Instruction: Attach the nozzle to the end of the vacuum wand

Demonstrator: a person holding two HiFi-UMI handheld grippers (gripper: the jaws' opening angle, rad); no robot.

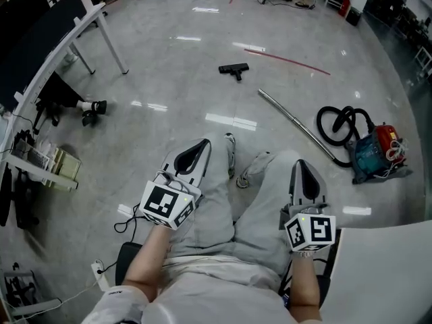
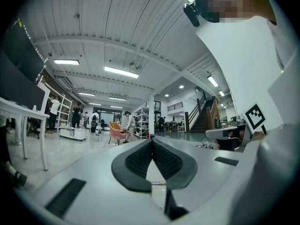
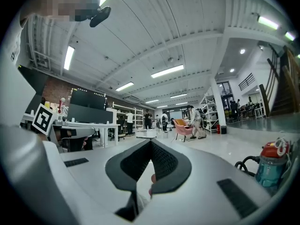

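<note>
A person sits with both tools held level over the lap, one above each thigh. The left tool (image 1: pixel 201 144) is clenched, its two dark padded jaws pressed together with nothing between them; the left gripper view shows the left tool (image 2: pixel 152 143) closed tip to tip, pointing out across a wide hall. The right tool (image 1: pixel 302 165) is clenched in the same way, and the right gripper view shows the right tool (image 3: pixel 151 143) with its pads meeting and empty.

The nozzle (image 1: pixel 233 69) lies on the glossy grey floor (image 1: pixel 175 79), well ahead of the person's shoes (image 1: pixel 251 170) and well apart from both tools. It is black and T-shaped. The wand (image 1: pixel 297 124), a long metal tube, lies slantwise on the floor to the right of the nozzle and apart from it, its free end nearest the nozzle. Its far end runs toward a black hose (image 1: pixel 339 123) coiled in a loop beside the vacuum cleaner (image 1: pixel 374 151), which is teal with a red top. The right gripper view also catches the vacuum cleaner (image 3: pixel 272 165) low at its right edge. A thin red line (image 1: pixel 289 61) lies on the floor beyond the wand. A white desk (image 1: pixel 67 36) stands at the left.
</note>
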